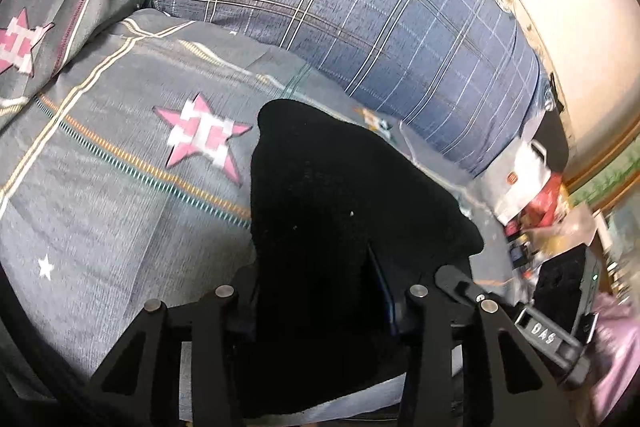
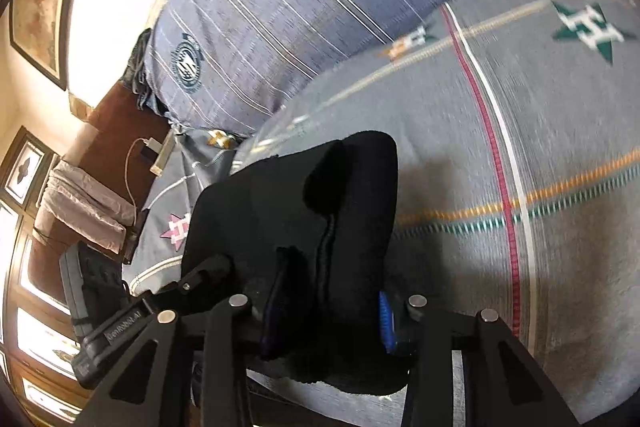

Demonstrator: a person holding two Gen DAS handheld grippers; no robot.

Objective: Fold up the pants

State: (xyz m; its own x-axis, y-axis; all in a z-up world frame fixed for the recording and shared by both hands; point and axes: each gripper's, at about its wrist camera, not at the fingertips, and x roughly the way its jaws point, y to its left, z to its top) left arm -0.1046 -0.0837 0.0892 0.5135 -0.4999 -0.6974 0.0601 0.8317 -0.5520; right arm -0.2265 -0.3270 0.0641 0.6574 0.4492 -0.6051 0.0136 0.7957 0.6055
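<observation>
Each claw, left claw [image 1: 320, 307] and right claw [image 2: 328, 311], grips bunched black pants [image 1: 340, 195] above the bed [image 1: 100, 195], folding apparently midway.

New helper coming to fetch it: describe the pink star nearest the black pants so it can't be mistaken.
Start at the grey bedspread. Beside the black pants lies the pink star, crossed by white blocks; the little star nearby is plain white.

Both grippers point downward over the bed [image 1: 100, 207]: the left gripper [image 1: 320, 307] and right gripper [image 2: 328, 307] each clamp black pants [image 1: 340, 207].
</observation>
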